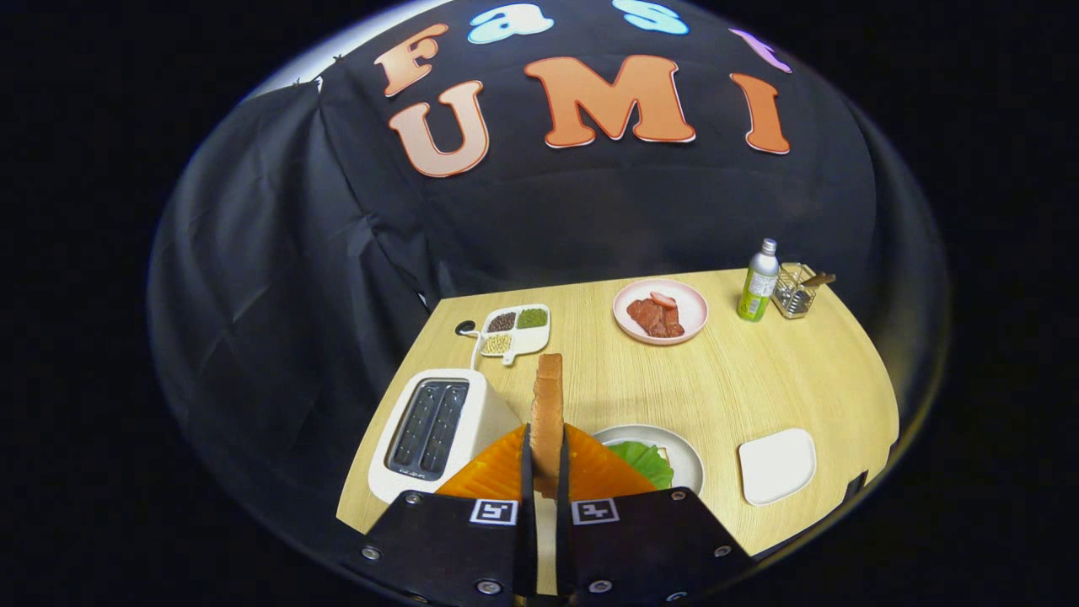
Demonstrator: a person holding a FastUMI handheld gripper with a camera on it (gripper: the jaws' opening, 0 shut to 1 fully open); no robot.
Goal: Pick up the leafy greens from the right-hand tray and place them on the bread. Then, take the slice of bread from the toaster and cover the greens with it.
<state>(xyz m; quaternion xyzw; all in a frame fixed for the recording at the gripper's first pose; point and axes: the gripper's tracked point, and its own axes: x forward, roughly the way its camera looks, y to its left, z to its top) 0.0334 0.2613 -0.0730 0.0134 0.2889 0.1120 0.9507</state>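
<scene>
The gripper [546, 459] is nearly closed, its two fingers pressing the flat faces of a bread slice [548, 413] held between them, above the worktop [759, 379]. The slice stands on edge, long axis running straight ahead along the fingers, its far end pointing toward the divided dish [516, 332]. The toaster [434, 430], slots empty, sits just left of the fingers. Just right of them a plate [687, 451] carries the greens [647, 461]. A white tray [777, 465] lies further right.
</scene>
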